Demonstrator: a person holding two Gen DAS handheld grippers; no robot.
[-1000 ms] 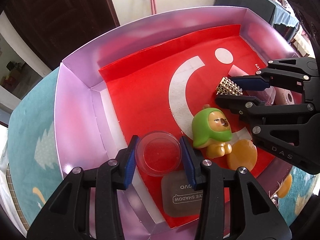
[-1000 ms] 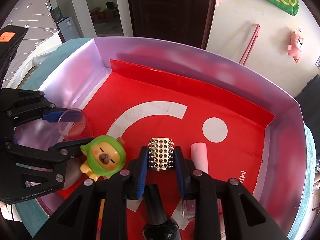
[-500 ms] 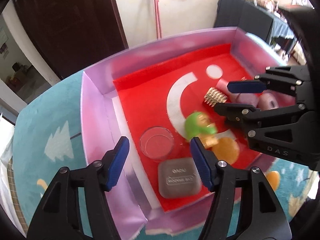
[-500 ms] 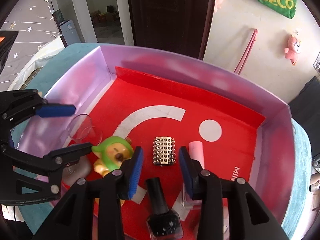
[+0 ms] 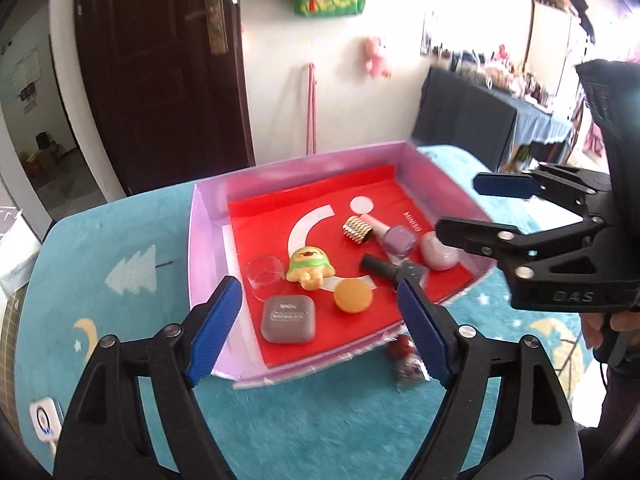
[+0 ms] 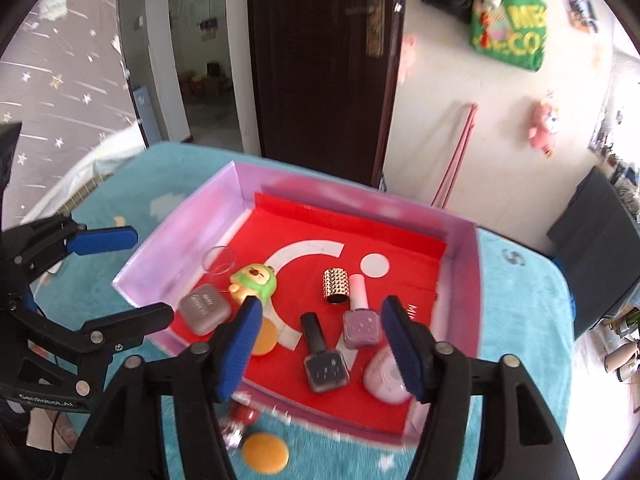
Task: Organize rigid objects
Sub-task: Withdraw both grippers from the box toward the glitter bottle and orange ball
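Left tongs [image 5: 320, 308]: spread wide, empty, raised in front of the box.
Right tongs [image 6: 320, 344]: spread wide, empty, likewise raised.

Step in hand, as judged: fetching the strays that lie outside the box. Come down squarely over one piece at a time and close only once both blades flank it; keep your other tongs clear of the box wall.

Box [image 6: 184, 240], lilac walls, red liner, ahead of both tongs. Contents:
- clear cup [image 5: 264, 276]
- green figurine [image 5: 310, 266]
- grey compact [image 5: 288, 318]
- orange disc [image 5: 352, 296]
- studded cap [image 6: 335, 285]
- dark polish bottle [image 6: 322, 356]
- mauve polish bottle [image 6: 360, 316]
- pale pink case [image 6: 386, 378]

Outside, on the teal worktop [image 5: 120, 240], beneath your right tongs: second orange disc [image 6: 265, 456], small red item [image 6: 242, 416].
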